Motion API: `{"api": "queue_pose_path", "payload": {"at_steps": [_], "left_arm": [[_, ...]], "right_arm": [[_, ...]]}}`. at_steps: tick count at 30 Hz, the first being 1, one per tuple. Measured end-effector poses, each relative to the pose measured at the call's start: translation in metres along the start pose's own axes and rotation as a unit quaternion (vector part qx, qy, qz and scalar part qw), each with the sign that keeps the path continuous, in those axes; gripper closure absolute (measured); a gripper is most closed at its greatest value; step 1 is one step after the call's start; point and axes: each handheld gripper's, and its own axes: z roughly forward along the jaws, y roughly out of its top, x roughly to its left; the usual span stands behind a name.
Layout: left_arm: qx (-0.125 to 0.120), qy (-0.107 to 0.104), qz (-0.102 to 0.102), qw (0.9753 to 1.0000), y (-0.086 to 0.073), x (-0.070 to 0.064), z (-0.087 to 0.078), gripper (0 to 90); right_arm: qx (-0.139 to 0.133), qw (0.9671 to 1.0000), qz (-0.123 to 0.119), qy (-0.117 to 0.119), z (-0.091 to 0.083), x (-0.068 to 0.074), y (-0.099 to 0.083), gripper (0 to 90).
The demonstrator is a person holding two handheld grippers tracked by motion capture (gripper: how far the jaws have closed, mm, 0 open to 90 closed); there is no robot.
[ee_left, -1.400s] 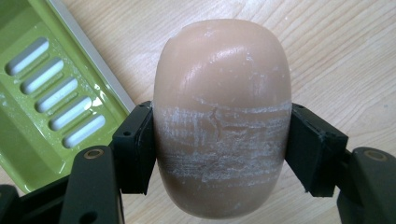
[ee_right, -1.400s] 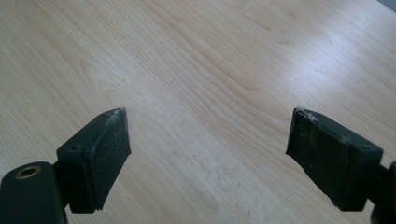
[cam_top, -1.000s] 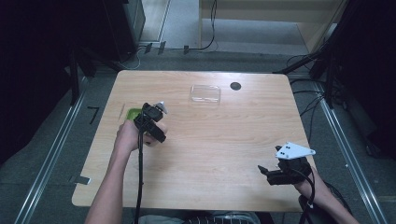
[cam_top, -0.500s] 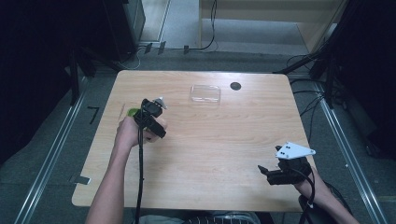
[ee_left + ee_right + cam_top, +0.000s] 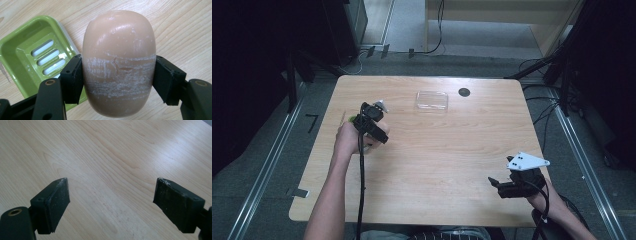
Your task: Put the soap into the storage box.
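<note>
The right gripper (image 5: 512,188) idles at the counter's (image 5: 452,150) five o'clock, jaws wide and empty, out of the way. At nine o'clock the left gripper (image 5: 117,75) clamps the soap bar (image 5: 118,62) across its middle, seemingly for the green soap dish (image 5: 27,57) beside it.

Black jaws, brass-coloured screws, trailing cables

A pale pink oval bar of soap (image 5: 118,62) sits between the jaws of the left claw (image 5: 117,75) at the left of the light wooden table (image 5: 452,150), above and just right of a green slotted plastic soap dish (image 5: 32,57). A clear plastic lid (image 5: 432,100) lies farther back near the centre, a small black round disc (image 5: 464,92) just to its right. The right claw (image 5: 499,186) is at the near right corner.
</note>
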Motion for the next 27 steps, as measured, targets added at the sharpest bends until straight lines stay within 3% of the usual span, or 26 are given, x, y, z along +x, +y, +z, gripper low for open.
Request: {"api": "queue_pose_path", "payload": {"at_steps": [16, 27], "left_arm": [[-0.031, 0.010, -0.024, 0.9992, 0.004, 0.015, -0.007, 34.0], [-0.033, 0.016, -0.046, 0.9982, 0.000, 0.029, -0.001, 34.0]], "right_arm": [[-0.002, 1.0000, -0.004, 0.001, 0.001, 0.000, 0.000, 13.4], [-0.001, 1.0000, -0.005, 0.001, 0.001, 0.000, 0.001, 13.4]]}}
